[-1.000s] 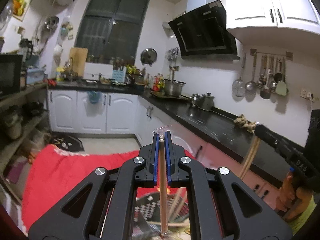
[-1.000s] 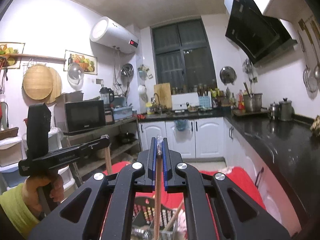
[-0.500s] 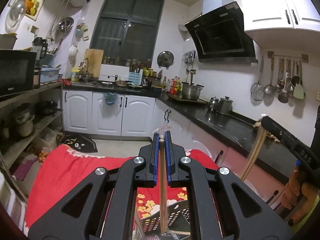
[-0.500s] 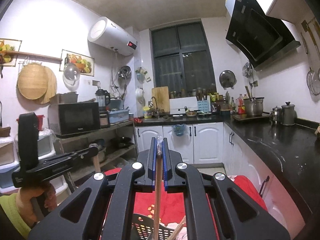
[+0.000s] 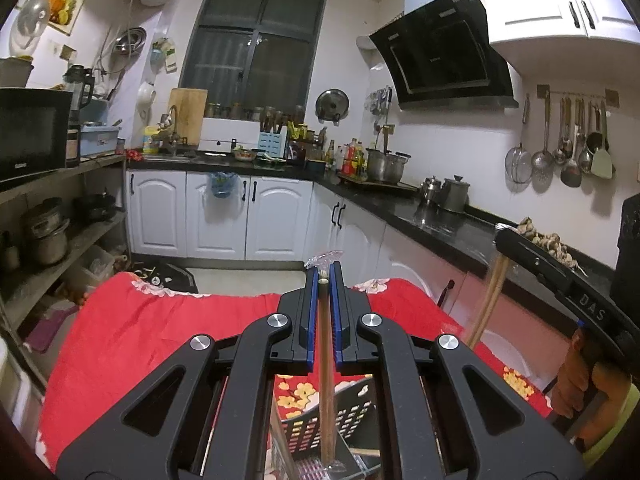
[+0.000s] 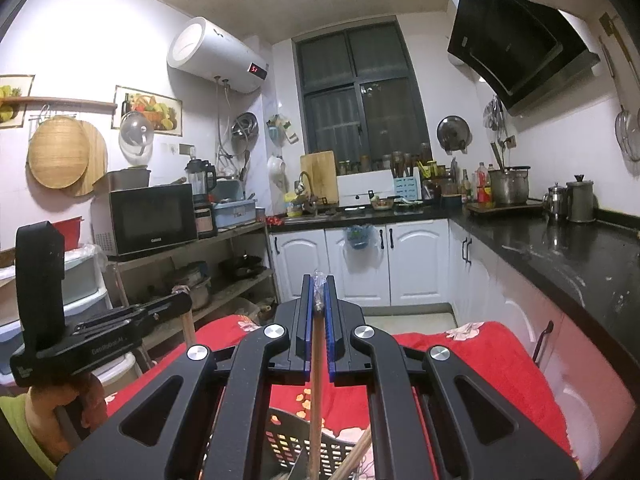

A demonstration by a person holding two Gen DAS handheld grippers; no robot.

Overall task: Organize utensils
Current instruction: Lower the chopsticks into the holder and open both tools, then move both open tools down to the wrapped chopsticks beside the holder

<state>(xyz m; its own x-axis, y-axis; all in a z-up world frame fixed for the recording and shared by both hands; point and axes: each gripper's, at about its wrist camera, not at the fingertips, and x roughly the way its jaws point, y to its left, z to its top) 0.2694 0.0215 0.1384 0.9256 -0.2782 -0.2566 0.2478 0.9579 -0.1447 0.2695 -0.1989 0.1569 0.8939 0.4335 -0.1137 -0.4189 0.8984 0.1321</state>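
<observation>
Both tongs have descended toward the black perforated plastic basket [image 5: 352, 412]; left tongs [image 5: 325, 280] and right tongs [image 6: 319, 286] each clamp an upright slender wooden chopstick [image 5: 326, 380] for insertion

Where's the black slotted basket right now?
The black slotted basket sits low in both wrist views, on the red floral cloth, directly beneath the two held chopsticks.

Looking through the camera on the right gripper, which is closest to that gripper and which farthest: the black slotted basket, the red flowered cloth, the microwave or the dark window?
1. Black slotted basket, just below the right gripper.
2. Red flowered cloth, spread underneath and ahead.
3. Microwave, on the shelf at left.
4. Dark window, on the far wall.
</observation>
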